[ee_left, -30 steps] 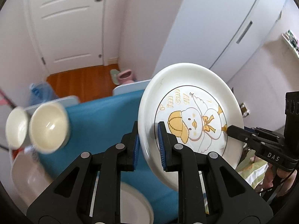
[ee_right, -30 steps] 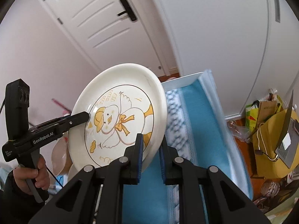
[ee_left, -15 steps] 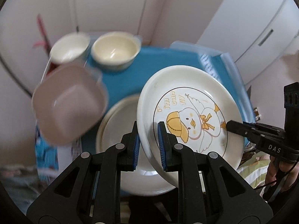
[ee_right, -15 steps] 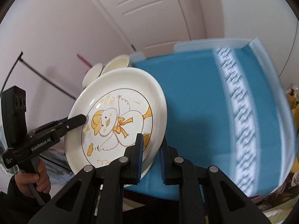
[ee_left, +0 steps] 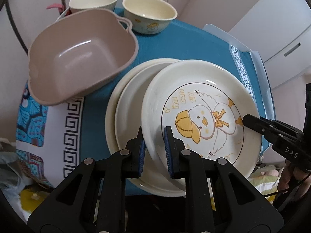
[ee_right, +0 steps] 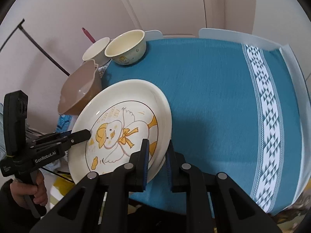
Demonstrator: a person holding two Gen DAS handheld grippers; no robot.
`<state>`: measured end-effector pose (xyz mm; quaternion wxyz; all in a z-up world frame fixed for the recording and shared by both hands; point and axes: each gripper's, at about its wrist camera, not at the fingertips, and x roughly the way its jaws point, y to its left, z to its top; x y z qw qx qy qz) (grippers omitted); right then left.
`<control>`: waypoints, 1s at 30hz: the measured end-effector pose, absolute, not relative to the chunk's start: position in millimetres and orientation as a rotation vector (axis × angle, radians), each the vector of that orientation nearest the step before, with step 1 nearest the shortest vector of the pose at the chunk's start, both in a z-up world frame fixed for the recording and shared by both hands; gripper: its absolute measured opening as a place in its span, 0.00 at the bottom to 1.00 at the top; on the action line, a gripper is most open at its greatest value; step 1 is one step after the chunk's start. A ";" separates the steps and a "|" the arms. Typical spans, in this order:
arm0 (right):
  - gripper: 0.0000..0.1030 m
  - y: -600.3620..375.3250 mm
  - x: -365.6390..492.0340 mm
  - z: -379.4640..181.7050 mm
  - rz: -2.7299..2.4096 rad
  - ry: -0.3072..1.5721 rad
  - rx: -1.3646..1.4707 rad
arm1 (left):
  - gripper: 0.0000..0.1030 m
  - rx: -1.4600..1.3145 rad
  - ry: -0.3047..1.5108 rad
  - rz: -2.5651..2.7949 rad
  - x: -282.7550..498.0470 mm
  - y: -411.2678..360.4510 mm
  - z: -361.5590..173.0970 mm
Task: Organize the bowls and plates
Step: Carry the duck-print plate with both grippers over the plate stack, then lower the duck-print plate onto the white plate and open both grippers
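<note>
Both views have swung down since the earlier frames, so the duck plate (ee_left: 202,116) now sits low over the blue tablecloth (ee_right: 213,89), lying tilted on the stacked plates (ee_left: 124,104) at the lower centre of the left wrist view; whether its rim touches them cannot be told; the left gripper (ee_left: 154,145) is clenched on the plate's near rim, one pad above and one below; the right gripper (ee_right: 157,160) pinches the opposite rim in the same way, and it shows at the right edge of the left wrist view; the pink square bowl (ee_left: 81,58) fills the upper left, just beside the stack; two cream bowls (ee_left: 149,13) stand side by side along the top edge, behind the pink one; in the right wrist view a white patterned stripe (ee_right: 270,128) runs down the cloth at the right.
</note>
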<state>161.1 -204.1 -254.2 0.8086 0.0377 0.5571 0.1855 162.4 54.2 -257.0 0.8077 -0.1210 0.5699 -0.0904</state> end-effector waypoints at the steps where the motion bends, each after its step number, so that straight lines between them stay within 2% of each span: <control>1: 0.14 -204.9 162.8 -255.6 0.401 1.193 0.077 | 0.16 -0.260 1.220 -0.190 163.5 53.4 -259.1; 13: 0.14 -204.8 164.2 -259.4 0.430 1.194 0.023 | 0.16 -0.210 1.246 -0.133 172.8 37.9 -277.3; 21: 0.14 -199.4 169.2 -259.3 0.428 1.190 -0.032 | 0.19 0.014 1.233 -0.068 174.3 12.6 -273.5; 30: 0.14 -189.8 171.9 -261.2 0.441 1.191 -0.083 | 0.19 0.111 1.228 -0.021 172.8 11.9 -269.4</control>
